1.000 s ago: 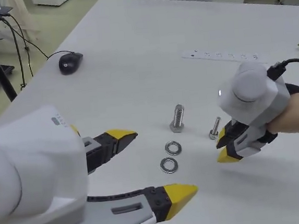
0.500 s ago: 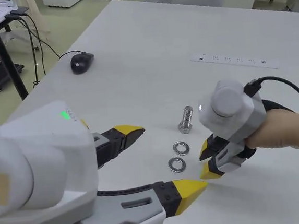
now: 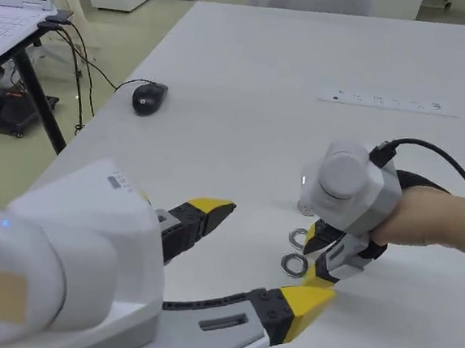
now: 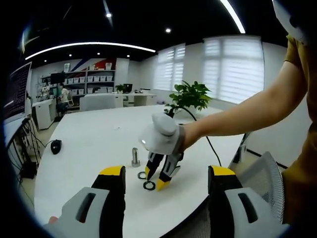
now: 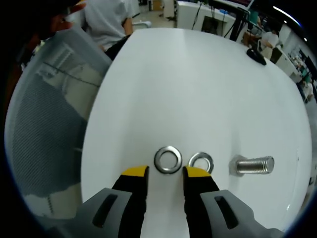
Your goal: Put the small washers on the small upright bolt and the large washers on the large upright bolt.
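The right gripper (image 5: 166, 173) is hanging low over the white table (image 5: 198, 79), its jaws a little apart and nothing between them; its own view is showing the first washer (image 5: 168, 159) lying flat just ahead of the gap between the yellow tips, the second washer (image 5: 201, 161) lying just beside it, and the large bolt (image 5: 250, 165) standing just past that one (all three roughly in a row). In the head view the gripper's white body is covering the spot behind the washers, and the two rings are peeking out at its tips; the left gripper view is giving the bolt plainly, upright beside the right gripper. The left gripper (image 3: 260, 257) is hovering nearer the person, jaws spread wide and empty, apart from the washers; a mouse (image 3: 149, 98) is sitting well away near the table edge.
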The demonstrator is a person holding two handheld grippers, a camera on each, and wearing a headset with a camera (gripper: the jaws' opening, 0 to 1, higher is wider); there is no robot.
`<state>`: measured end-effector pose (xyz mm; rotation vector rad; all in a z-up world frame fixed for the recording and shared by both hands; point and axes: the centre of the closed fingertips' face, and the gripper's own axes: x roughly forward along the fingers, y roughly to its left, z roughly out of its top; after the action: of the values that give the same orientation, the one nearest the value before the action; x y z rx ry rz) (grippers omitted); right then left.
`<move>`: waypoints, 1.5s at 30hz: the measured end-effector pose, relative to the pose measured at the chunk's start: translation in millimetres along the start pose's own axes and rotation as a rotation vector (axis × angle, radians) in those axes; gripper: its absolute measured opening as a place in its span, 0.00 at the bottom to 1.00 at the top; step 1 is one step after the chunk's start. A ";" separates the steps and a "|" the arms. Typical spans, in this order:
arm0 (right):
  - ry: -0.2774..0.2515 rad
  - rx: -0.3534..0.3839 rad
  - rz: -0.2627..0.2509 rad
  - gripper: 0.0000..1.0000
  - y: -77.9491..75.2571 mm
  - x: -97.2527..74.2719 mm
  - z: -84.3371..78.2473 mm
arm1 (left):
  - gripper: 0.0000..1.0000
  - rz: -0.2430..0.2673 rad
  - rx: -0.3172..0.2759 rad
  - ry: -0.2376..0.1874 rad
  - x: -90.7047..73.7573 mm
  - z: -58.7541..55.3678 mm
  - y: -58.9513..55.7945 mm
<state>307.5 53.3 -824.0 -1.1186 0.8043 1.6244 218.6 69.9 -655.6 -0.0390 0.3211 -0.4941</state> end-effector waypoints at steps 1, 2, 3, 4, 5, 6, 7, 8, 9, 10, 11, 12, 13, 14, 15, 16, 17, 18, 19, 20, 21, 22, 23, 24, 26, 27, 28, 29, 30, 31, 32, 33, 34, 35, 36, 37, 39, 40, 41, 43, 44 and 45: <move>0.001 -0.006 0.003 0.29 0.4 0.8 1.9 | 0.67 0.001 -0.002 0.003 -0.1 -0.8 1.0; 0.003 -0.020 0.009 0.29 1.0 1.9 4.4 | 0.67 0.004 -0.004 0.006 -0.1 -1.6 2.4; 0.007 -0.030 0.011 0.29 1.0 2.4 5.8 | 0.67 0.006 -0.005 0.009 -0.1 -2.1 3.3; 0.015 -0.046 0.016 0.29 1.0 2.9 6.8 | 0.67 0.008 -0.005 0.010 -0.1 -2.2 4.3; 0.018 -0.049 0.017 0.29 1.1 3.0 7.0 | 0.67 0.008 -0.005 0.009 -0.1 -2.2 4.6; 0.021 -0.050 0.019 0.29 0.8 3.6 8.3 | 0.67 0.009 -0.005 0.008 0.1 -2.1 5.7; 0.027 -0.057 0.021 0.29 1.0 3.5 8.1 | 0.67 0.010 -0.007 0.010 0.3 -2.4 6.5; 0.035 -0.073 0.026 0.29 1.2 3.0 7.3 | 0.67 0.009 -0.008 0.013 0.7 -3.0 7.1; 0.037 -0.072 0.026 0.28 1.1 3.1 7.3 | 0.67 0.009 -0.007 0.013 1.0 -3.3 7.6; 0.040 -0.076 0.028 0.28 0.8 3.0 7.1 | 0.67 0.008 -0.007 0.015 1.5 -3.8 8.3; 0.042 -0.077 0.028 0.28 0.8 2.9 6.8 | 0.67 0.008 -0.009 0.016 1.8 -4.0 8.7; 0.042 -0.080 0.031 0.28 0.6 2.9 6.5 | 0.67 0.008 -0.009 0.015 2.1 -3.9 9.0; 0.043 -0.083 0.032 0.28 0.5 2.9 6.4 | 0.67 0.008 -0.010 0.014 2.3 -3.7 9.3; 0.045 -0.088 0.033 0.28 0.5 2.9 6.3 | 0.67 0.008 -0.011 0.012 2.7 -3.3 9.6; 0.048 -0.093 0.033 0.28 0.6 3.0 6.3 | 0.67 0.008 -0.011 0.012 3.0 -3.2 9.7; 0.055 -0.100 0.033 0.27 0.6 3.2 6.3 | 0.67 0.006 -0.010 0.012 3.6 -3.2 9.3; 0.057 -0.102 0.033 0.27 0.6 3.3 6.3 | 0.67 0.005 -0.011 0.012 4.0 -3.2 9.2; 0.063 -0.114 0.037 0.25 0.8 3.4 5.9 | 0.67 0.005 -0.011 0.012 4.4 -3.3 9.0; 0.061 -0.119 0.038 0.24 0.9 3.5 6.7 | 0.67 0.004 -0.011 0.012 4.8 -3.3 8.8; 0.064 -0.107 0.036 0.24 0.8 2.8 6.4 | 0.67 0.003 -0.011 0.013 5.2 -3.5 8.7; 0.064 -0.110 0.036 0.24 0.7 2.7 6.4 | 0.67 0.003 -0.013 0.013 5.4 -3.5 8.6; 0.064 -0.108 0.036 0.24 0.6 2.7 6.4 | 0.67 0.003 -0.013 0.012 5.5 -3.4 8.6; 0.064 -0.104 0.034 0.23 0.6 2.6 6.4 | 0.67 0.003 -0.014 0.011 5.5 -3.3 8.6; 0.064 -0.096 0.032 0.23 0.5 2.3 6.4 | 0.67 0.004 -0.014 0.010 5.4 -3.3 8.7; 0.061 -0.092 0.030 0.22 0.2 2.4 6.4 | 0.67 0.005 -0.015 0.010 5.2 -3.3 8.9; 0.058 -0.085 0.029 0.22 0.1 2.4 6.4 | 0.67 0.005 -0.015 0.012 5.1 -3.6 8.8; 0.056 -0.080 0.030 0.22 -0.1 2.2 6.4 | 0.67 0.005 -0.014 0.012 5.1 -3.8 8.8; 0.057 -0.081 0.032 0.22 0.4 1.9 6.2 | 0.67 0.004 -0.015 0.013 5.1 -4.1 8.6; 0.059 -0.084 0.032 0.22 0.8 1.7 6.0 | 0.67 0.003 -0.015 0.014 5.1 -4.3 8.4; 0.062 -0.090 0.031 0.21 1.8 1.0 5.8 | 0.67 0.004 -0.014 0.015 5.0 -4.6 8.4; 0.060 -0.094 0.032 0.21 2.7 0.2 5.9 | 0.67 0.005 -0.013 0.015 5.0 -4.7 8.5; 0.058 -0.092 0.031 0.21 3.5 -1.0 6.1 | 0.67 0.005 -0.015 0.016 5.0 -4.8 8.4; 0.054 -0.093 0.029 0.21 3.7 -2.2 6.5 | 0.67 0.005 -0.015 0.015 5.0 -4.5 8.4; 0.054 -0.093 0.028 0.21 4.4 -3.8 6.5 | 0.67 0.006 -0.014 0.013 5.1 -4.4 8.5; 0.053 -0.099 0.024 0.21 4.6 -5.0 6.5 | 0.67 0.007 -0.015 0.015 5.1 -4.6 8.4; 0.054 -0.103 0.017 0.21 4.7 -6.1 6.5 | 0.67 0.006 -0.015 0.017 5.2 -5.1 8.1; 0.056 -0.105 0.021 0.21 6.2 -8.4 4.5 | 0.67 0.004 -0.012 0.018 5.5 -5.4 7.3; 0.056 -0.102 0.022 0.21 6.6 -9.8 3.7 | 0.67 0.003 -0.011 0.018 5.6 -5.3 6.6; 0.053 -0.102 0.015 0.21 6.3 -12.9 3.3 | 0.67 0.003 -0.011 0.018 5.6 -5.3 6.5; 0.043 -0.090 0.016 0.21 6.2 -19.8 3.8 | 0.67 0.001 -0.009 0.015 5.8 -4.5 5.9; 0.040 -0.088 0.012 0.21 5.5 -22.8 4.2 | 0.67 -0.001 -0.011 0.015 6.0 -4.6 5.5; 0.037 -0.087 0.010 0.21 4.8 -26.2 4.7 | 0.67 -0.001 -0.011 0.017 6.3 -4.9 5.4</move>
<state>304.4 47.0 -797.9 -1.2103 0.7708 1.6648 224.8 71.9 -662.8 -0.0457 0.3401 -0.4940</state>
